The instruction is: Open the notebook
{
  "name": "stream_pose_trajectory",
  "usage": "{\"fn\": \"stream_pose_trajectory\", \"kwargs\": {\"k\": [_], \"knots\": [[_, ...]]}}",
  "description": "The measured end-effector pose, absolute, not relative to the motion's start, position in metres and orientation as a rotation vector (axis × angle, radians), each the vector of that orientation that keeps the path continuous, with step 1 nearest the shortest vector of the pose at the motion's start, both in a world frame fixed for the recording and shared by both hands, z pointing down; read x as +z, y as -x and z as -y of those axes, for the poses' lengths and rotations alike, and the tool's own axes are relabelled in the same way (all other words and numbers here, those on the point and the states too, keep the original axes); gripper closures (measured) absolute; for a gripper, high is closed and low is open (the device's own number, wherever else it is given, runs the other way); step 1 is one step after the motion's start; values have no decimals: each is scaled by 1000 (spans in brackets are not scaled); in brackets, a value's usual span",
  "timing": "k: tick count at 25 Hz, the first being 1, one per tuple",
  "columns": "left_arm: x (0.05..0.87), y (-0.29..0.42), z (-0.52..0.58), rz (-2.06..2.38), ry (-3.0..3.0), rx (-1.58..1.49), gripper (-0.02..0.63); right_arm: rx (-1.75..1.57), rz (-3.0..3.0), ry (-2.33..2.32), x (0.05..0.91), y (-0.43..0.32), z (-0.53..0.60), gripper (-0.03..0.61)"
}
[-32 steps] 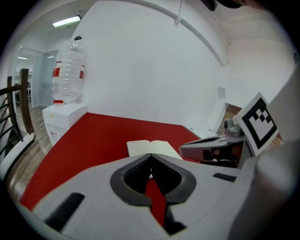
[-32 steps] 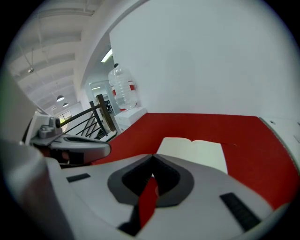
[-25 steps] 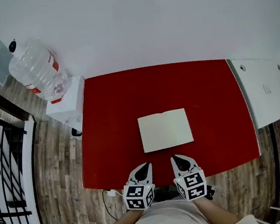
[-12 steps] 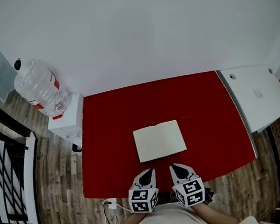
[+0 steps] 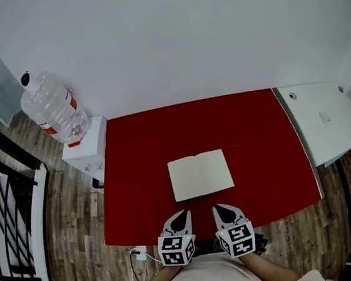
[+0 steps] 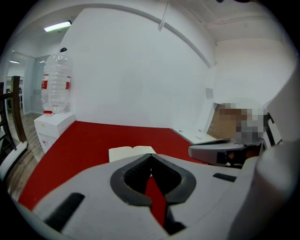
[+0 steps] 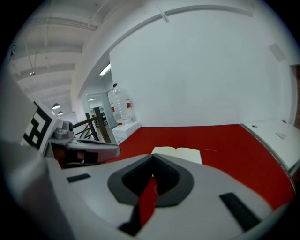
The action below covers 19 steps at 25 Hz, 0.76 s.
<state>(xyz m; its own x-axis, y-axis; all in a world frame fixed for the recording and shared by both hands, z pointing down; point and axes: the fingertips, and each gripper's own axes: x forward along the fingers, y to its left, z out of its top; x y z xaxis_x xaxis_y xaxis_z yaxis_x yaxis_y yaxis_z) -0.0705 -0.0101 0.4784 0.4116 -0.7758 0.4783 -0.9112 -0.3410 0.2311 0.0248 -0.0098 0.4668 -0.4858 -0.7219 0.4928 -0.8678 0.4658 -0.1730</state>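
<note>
One notebook point(image 5: 200, 174), one red table point(image 5: 256, 134), one water bottle point(image 5: 51, 107); two grippers: left gripper point(image 5: 184, 213), right gripper point(image 5: 216, 207).

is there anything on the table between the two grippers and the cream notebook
Nothing visible. Only bare red tabletop lies between the cream open notebook and the left gripper and right gripper, both shut and empty at the near table edge.

The notebook point(image 5: 201, 175) lies at the middle of the table point(image 5: 138, 141), just beyond your left gripper point(image 5: 184, 212) and right gripper point(image 5: 216, 207), side by side at the near edge. At the table's far left, a water bottle point(image 5: 51, 107) stands on a low stand point(image 5: 88, 135); a cabinet point(image 5: 324, 120) adjoins the table's right.
</note>
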Motion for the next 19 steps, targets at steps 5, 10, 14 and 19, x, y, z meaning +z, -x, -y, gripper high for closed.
{"fn": "stream_pose_trajectory", "kwargs": {"k": [5,10,14,19], "knots": [[477,71,8,1436,-2212,397,607,584,2370,-1330,467,-22,8,572],[475,72,10,1445,-2216,390,607,577,2376,-1331,465,-20,8,574],[476,69,7,1440,-2218,396,607,577,2383,-1332,465,-21,5,574],[476,67,14,1444,-2234,390,607,562,2401,-1331,463,-19,11,574]]}}
